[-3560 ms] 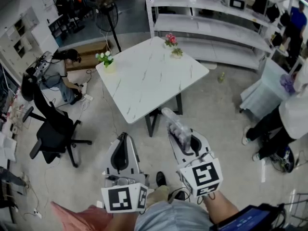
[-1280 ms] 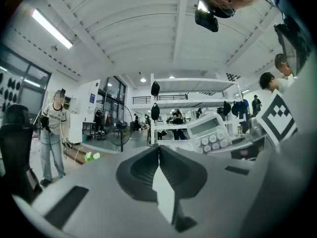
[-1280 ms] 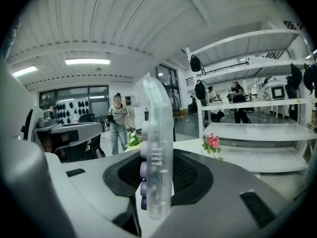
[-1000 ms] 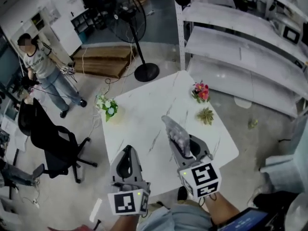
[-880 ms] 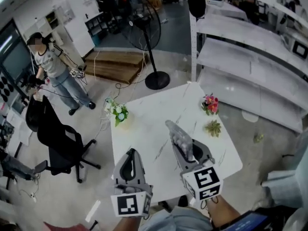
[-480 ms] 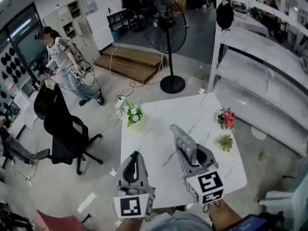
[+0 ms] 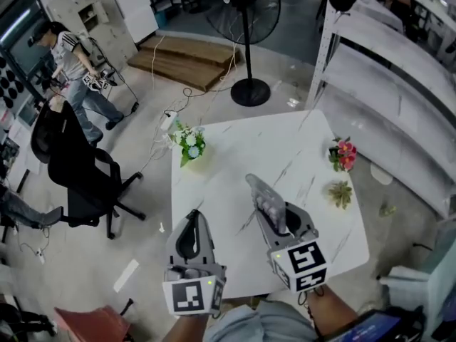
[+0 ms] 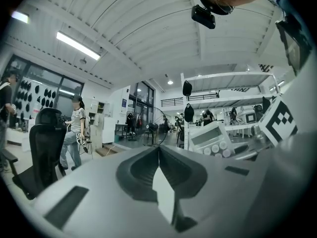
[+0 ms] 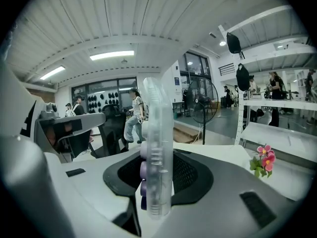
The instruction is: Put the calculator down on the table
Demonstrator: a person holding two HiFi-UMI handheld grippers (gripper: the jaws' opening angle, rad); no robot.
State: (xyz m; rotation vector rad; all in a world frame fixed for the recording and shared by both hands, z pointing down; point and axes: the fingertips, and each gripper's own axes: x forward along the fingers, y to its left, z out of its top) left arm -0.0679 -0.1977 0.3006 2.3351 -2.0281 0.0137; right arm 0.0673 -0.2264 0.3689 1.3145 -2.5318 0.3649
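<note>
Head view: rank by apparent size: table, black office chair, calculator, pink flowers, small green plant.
1. table
2. black office chair
3. calculator, though it is held up nearer the camera, which inflates it
4. pink flowers and small green plant: they look about alike, so not ranked

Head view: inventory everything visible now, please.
table: 1, white marble, centre
calculator: 1, clear with purple keys, in right gripper
white flowers: 1 bunch, table's far-left corner
pink flowers: 1 bunch, table's right edge
green plant: 1, near pink flowers
fan: 1, black, floor beyond table
office chair: 1, black, left of table
shelving: 1, white, far right
person: 1 standing, far left
left gripper: 1, white, shut, empty
right gripper: 1, white, shut on calculator
</note>
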